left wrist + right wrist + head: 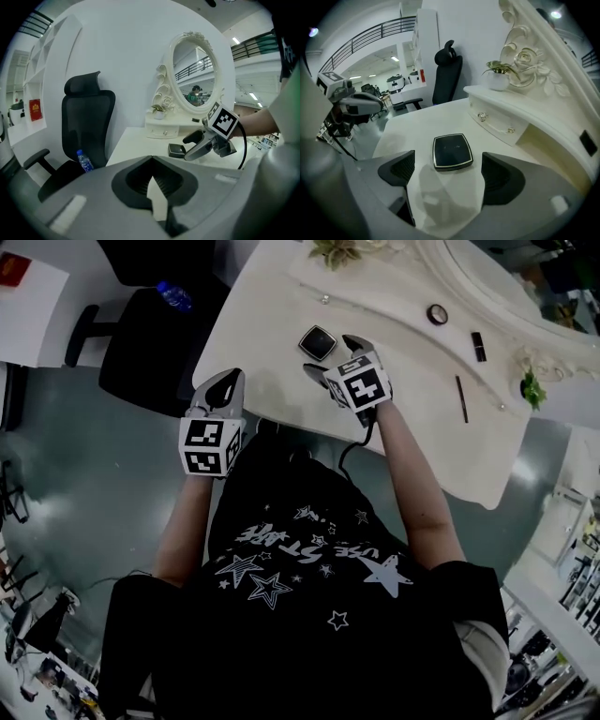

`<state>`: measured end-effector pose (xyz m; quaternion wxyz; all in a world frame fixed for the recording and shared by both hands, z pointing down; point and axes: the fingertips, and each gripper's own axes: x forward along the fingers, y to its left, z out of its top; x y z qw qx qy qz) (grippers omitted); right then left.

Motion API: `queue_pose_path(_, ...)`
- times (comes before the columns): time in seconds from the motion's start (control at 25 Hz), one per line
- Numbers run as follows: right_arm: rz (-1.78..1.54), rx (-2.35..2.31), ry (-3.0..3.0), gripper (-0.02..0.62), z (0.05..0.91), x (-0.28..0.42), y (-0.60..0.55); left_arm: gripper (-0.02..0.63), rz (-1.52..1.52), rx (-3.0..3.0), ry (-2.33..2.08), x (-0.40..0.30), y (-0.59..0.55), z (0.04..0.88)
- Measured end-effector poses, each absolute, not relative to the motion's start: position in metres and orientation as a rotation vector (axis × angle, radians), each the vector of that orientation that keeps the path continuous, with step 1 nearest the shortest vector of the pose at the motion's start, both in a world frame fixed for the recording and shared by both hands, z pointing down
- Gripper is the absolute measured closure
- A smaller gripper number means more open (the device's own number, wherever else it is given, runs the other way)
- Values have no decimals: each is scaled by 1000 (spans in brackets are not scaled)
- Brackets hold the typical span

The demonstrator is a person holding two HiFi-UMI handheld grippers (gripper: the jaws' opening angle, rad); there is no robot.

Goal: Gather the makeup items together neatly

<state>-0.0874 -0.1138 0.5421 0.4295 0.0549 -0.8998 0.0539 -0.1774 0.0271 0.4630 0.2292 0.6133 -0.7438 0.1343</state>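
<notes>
A black square compact (pixel 319 341) lies on the white vanity table (pixel 265 326). My right gripper (pixel 334 358) is open just behind it, with the compact (pixel 451 151) lying on the table just ahead of the gap between its jaws (pixel 447 174), untouched. Farther right lie a round compact (pixel 437 314), a dark lipstick (pixel 479 346) and a thin pencil (pixel 461 397). My left gripper (pixel 223 388) hangs at the table's front left edge, shut and empty (pixel 151 161). From the left gripper view I see the right gripper (pixel 197 144) beside the compact (pixel 177 150).
A black office chair (pixel 150 343) with a blue-capped bottle (pixel 174 294) on its seat stands left of the table. An ornate oval mirror (pixel 197 75) on a raised drawer shelf (pixel 501 123) with a potted plant (pixel 497 77) backs the table. Another small plant (pixel 531 388) sits far right.
</notes>
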Motion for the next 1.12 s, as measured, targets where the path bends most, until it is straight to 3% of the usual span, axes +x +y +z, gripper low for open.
queue_pose_path(0.6, 86, 27, -2114, 202, 562, -114, -123, 604, 350, 1807, -1876, -213, -24, 479)
queue_pose_path(0.68, 86, 28, -2099, 236, 561, -114, -124, 604, 351, 1815, -1858, -218, -28, 482)
queue_pose_path(1.12, 202, 270, -2096, 241, 549, -103, -134, 604, 372, 1937, -1731, -214, -52, 486)
